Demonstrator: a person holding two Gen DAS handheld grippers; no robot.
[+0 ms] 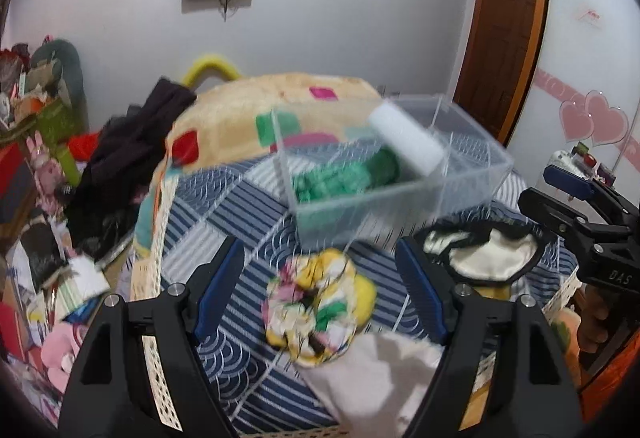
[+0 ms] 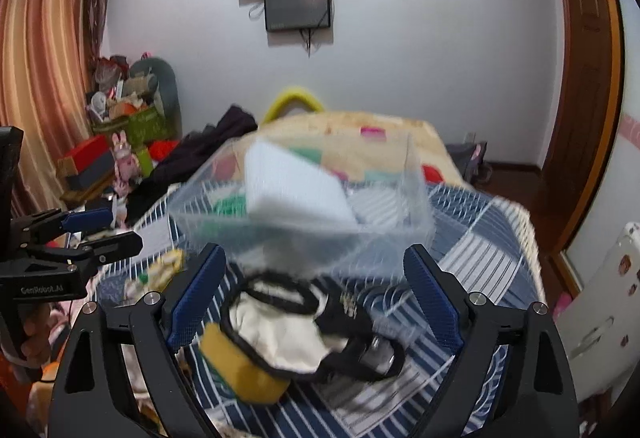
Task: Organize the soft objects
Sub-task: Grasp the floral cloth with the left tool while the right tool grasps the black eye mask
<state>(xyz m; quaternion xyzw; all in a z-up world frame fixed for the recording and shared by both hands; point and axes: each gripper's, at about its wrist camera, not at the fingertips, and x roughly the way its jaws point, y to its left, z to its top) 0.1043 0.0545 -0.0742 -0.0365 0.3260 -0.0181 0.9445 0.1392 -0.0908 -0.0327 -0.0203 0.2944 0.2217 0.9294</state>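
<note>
A clear plastic box (image 1: 472, 173) stands on the striped bed and holds a green cloth (image 1: 340, 179) and a white foam block (image 1: 408, 141). The box (image 2: 412, 173) and block (image 2: 296, 185) also show in the right wrist view. My left gripper (image 1: 320, 290) is open above a floral yellow scrunchie (image 1: 316, 306). My right gripper (image 2: 316, 294) is open over a cream pouch with black trim (image 2: 276, 330) and a yellow sponge (image 2: 240, 370). The pouch also shows in the left wrist view (image 1: 492, 254), near the right gripper (image 1: 560, 193).
A folded patterned blanket (image 1: 240, 117) lies behind the box. Dark clothes (image 1: 132, 153) are heaped at its left. A white cloth (image 1: 384, 374) lies at the bed's near edge. Clutter fills the floor at left (image 1: 40, 238). A door (image 1: 504, 17) stands at right.
</note>
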